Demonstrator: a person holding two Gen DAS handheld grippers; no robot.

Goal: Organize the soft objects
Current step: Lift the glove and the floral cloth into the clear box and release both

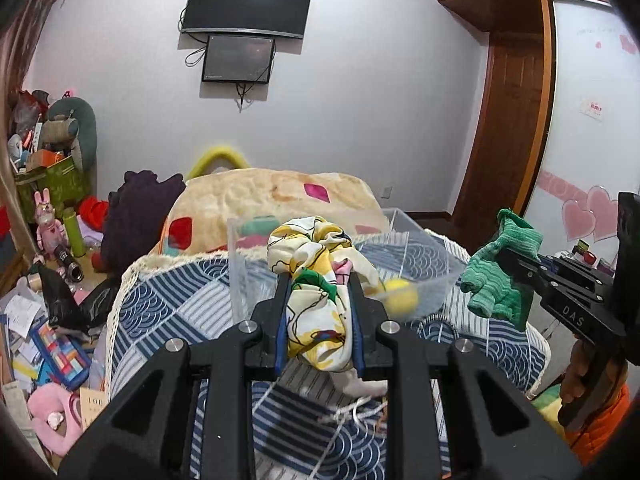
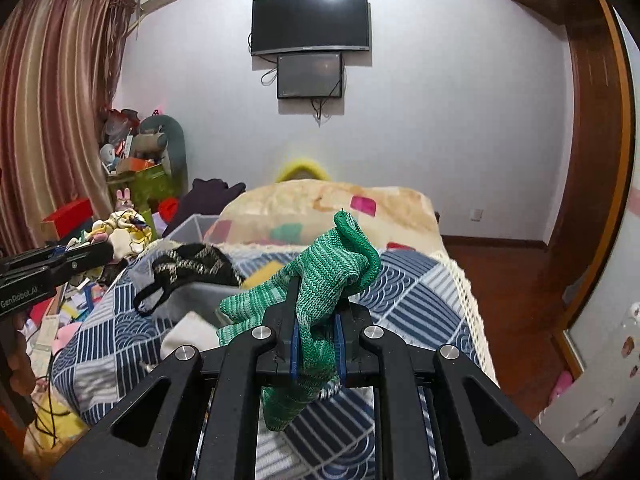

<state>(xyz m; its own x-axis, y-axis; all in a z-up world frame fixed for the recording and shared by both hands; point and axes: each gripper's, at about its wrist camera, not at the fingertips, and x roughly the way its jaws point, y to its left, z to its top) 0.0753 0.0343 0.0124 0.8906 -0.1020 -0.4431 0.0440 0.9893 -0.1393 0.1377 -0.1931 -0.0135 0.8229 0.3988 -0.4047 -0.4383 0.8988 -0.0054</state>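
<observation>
My left gripper is shut on a floral yellow-and-white cloth and holds it above the bed, just in front of a clear plastic bin. A yellow soft ball lies in the bin. My right gripper is shut on a green knitted cloth and holds it up over the bed; it also shows in the left wrist view. The left gripper with its cloth shows at the left of the right wrist view. A black patterned knit drapes over the bin's edge.
The bed has a blue-and-white patterned cover and a cream blanket behind the bin. Cluttered toys, papers and boxes fill the floor to the left. A wooden wardrobe and door stand at the right.
</observation>
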